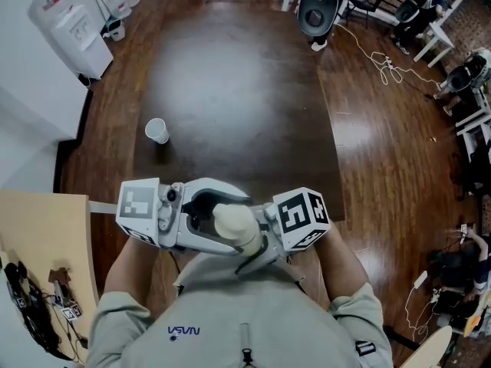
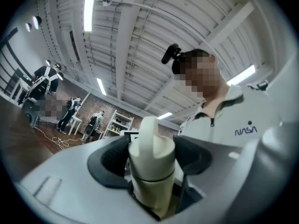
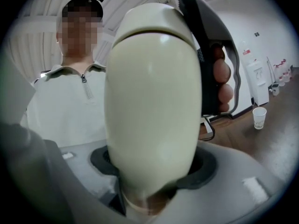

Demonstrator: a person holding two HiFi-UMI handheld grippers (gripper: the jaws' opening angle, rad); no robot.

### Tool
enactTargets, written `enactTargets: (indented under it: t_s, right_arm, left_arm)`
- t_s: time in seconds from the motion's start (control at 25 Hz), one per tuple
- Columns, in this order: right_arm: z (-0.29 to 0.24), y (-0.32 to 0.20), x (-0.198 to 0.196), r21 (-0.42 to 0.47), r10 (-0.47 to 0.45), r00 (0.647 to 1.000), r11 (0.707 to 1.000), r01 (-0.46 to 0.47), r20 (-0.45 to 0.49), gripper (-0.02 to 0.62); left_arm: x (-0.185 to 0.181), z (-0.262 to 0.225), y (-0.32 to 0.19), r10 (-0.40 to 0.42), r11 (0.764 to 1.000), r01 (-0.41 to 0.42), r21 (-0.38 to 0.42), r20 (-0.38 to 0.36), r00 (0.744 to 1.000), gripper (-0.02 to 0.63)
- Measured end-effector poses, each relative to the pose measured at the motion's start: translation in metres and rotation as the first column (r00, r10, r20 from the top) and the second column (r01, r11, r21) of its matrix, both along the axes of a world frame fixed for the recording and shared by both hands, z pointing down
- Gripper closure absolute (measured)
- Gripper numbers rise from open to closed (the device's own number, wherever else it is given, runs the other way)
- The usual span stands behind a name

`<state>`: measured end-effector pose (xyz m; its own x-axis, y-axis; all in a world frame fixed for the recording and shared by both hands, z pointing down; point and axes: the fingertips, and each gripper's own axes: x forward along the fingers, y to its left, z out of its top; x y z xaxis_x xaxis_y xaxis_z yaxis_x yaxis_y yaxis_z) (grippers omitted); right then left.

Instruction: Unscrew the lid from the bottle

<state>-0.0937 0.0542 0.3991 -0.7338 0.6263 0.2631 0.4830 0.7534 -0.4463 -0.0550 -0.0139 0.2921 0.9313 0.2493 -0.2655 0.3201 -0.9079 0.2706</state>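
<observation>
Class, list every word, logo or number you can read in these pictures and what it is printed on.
"NASA": chest of the person's shirt.
Red labels on the water dispenser: too small to read.
Marker cubes: patterns only, no letters.

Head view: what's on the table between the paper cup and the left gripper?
Nothing: the head view shows only bare dark tabletop between the paper cup and the left gripper.
</observation>
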Motion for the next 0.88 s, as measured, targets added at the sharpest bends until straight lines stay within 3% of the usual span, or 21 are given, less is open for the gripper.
enactTargets:
  t_s: [0.16, 0.28, 0.36, 0.4, 0.52, 0.6, 0.64, 0.72, 0.88]
  right_arm:
    - [0.007, -0.010, -0.002, 0.044, 0.068, 0.998, 0.997, -0.067, -0.008, 0.296]
    - [0.018, -0.039, -0.007, 0.172, 0.233, 0.972, 0.959, -0.227, -0.015, 0.296]
    - [0.026, -0.067, -0.010, 0.295, 0.387, 0.922, 0.882, -0.367, -0.011, 0.296]
    - [0.029, -0.081, -0.011, 0.359, 0.467, 0.884, 0.826, -0.435, -0.002, 0.296]
    - [0.036, -0.120, -0.008, 0.537, 0.660, 0.749, 0.614, -0.579, 0.052, 0.296]
    - [0.036, -0.135, -0.006, 0.591, 0.726, 0.681, 0.509, -0.626, 0.096, 0.296]
    - [0.035, -0.138, -0.006, 0.592, 0.744, 0.658, 0.480, -0.647, 0.116, 0.296]
    - [0.036, -0.140, -0.006, 0.580, 0.767, 0.626, 0.450, -0.679, 0.137, 0.296]
    - [0.043, -0.141, -0.004, 0.573, 0.780, 0.613, 0.446, -0.687, 0.128, 0.297]
  left_arm:
    - [0.003, 0.003, -0.006, -0.057, 0.998, 0.056, 0.019, 0.020, 0.998, 0.301]
    - [0.000, 0.011, -0.024, -0.206, 0.978, 0.204, 0.053, 0.031, 0.978, 0.301]
    - [0.000, 0.013, -0.037, -0.322, 0.942, 0.316, 0.112, 0.049, 0.945, 0.301]
    - [0.000, 0.012, -0.042, -0.377, 0.920, 0.366, 0.139, 0.057, 0.925, 0.302]
    - [-0.004, 0.014, -0.054, -0.534, 0.836, 0.516, 0.186, 0.059, 0.843, 0.302]
    - [-0.004, 0.015, -0.058, -0.604, 0.785, 0.584, 0.208, 0.051, 0.795, 0.302]
    - [-0.004, 0.016, -0.059, -0.626, 0.767, 0.604, 0.218, 0.048, 0.778, 0.301]
    - [-0.002, 0.017, -0.059, -0.651, 0.745, 0.625, 0.232, 0.051, 0.757, 0.301]
    - [0.001, 0.024, -0.061, -0.657, 0.743, 0.627, 0.233, 0.077, 0.750, 0.301]
